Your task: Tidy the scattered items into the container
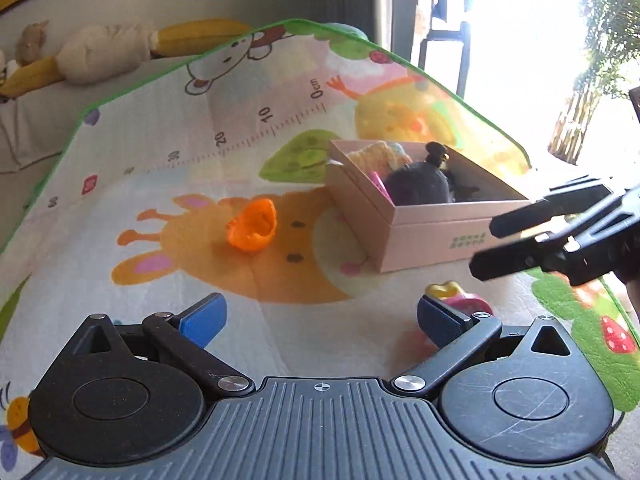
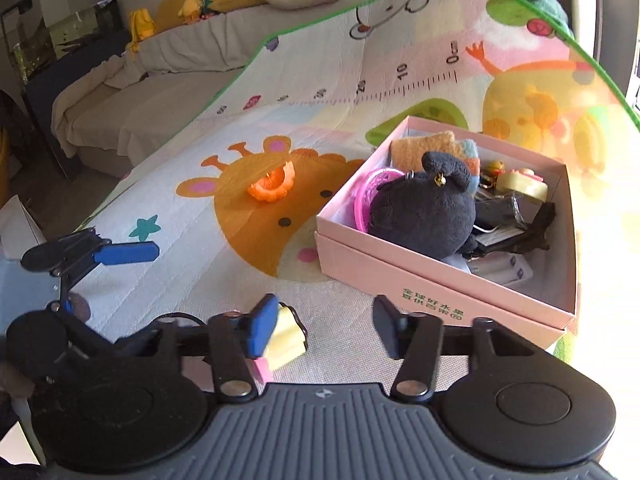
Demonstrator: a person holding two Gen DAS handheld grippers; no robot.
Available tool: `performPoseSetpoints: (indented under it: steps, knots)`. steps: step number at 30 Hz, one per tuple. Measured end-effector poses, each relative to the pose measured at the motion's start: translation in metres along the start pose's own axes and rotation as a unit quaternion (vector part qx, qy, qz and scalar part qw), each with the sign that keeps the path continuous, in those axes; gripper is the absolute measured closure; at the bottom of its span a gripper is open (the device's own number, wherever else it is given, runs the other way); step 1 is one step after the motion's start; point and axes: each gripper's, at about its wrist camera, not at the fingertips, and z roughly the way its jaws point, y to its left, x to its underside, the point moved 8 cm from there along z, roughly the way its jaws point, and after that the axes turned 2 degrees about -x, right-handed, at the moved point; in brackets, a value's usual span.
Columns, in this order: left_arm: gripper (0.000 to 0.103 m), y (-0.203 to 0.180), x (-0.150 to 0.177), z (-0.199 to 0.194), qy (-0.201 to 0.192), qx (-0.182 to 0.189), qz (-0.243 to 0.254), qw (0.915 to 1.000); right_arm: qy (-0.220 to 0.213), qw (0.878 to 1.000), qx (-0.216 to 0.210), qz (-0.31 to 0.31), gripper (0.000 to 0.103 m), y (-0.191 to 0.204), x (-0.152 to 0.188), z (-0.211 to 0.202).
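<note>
Right gripper [image 2: 326,330] jaws stand apart, empty, with a small yellow-and-pink toy [image 2: 286,338] on the mat just behind its left finger (partly hidden, so its long axis is unclear). Left gripper [image 1: 320,320] is also spread wide and empty. Farther off lie the orange piece [image 2: 274,184] and the pink box [image 2: 440,280].
</note>
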Motion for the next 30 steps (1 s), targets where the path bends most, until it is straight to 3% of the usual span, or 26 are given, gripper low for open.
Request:
performPoseSetpoints:
  steps: [4, 9, 10, 15, 19, 25, 27, 28, 29, 30]
  knots:
    - [0.0, 0.028, -0.009, 0.008, 0.013, -0.042, -0.03, 0.9986, -0.005, 0.998, -0.014, -0.057, 0.031, 0.02, 0.017, 0.011]
    - [0.0, 0.036, -0.016, 0.027, 0.023, -0.056, -0.036, 0.9975, 0.018, 0.994, 0.031, -0.099, 0.031, 0.019, 0.041, 0.039]
    - [0.0, 0.036, -0.018, 0.033, 0.024, -0.059, -0.032, 0.9975, 0.02, 0.995, 0.034, -0.09, 0.043, 0.014, 0.043, 0.039]
    - [0.0, 0.033, -0.034, 0.08, 0.023, -0.078, -0.006, 0.9967, 0.014, 1.0, -0.004, 0.014, 0.042, -0.012, 0.054, 0.015]
    - [0.0, 0.034, -0.049, 0.119, 0.023, -0.104, -0.012, 0.9942, 0.004, 0.994, -0.044, 0.096, 0.042, -0.025, 0.074, -0.019]
    - [0.001, 0.033, -0.054, 0.151, 0.027, -0.137, -0.022, 0.9899, -0.001, 0.987, -0.037, 0.156, 0.042, -0.035, 0.103, -0.044]
    - [0.013, 0.032, -0.054, 0.151, 0.024, -0.142, -0.018, 0.9894, -0.002, 0.986, -0.033, 0.164, 0.042, -0.036, 0.11, -0.045]
    - [0.038, 0.031, -0.054, 0.152, 0.028, -0.143, -0.014, 0.9892, -0.004, 0.986, -0.031, 0.163, 0.042, -0.036, 0.112, -0.046]
    - [0.05, 0.031, -0.053, 0.151, 0.032, -0.143, -0.012, 0.9892, -0.006, 0.987, -0.03, 0.16, 0.042, -0.034, 0.113, -0.047]
    - [0.051, 0.032, -0.052, 0.15, 0.033, -0.141, -0.01, 0.9894, -0.006, 0.987, -0.029, 0.157, 0.042, -0.033, 0.114, -0.047]
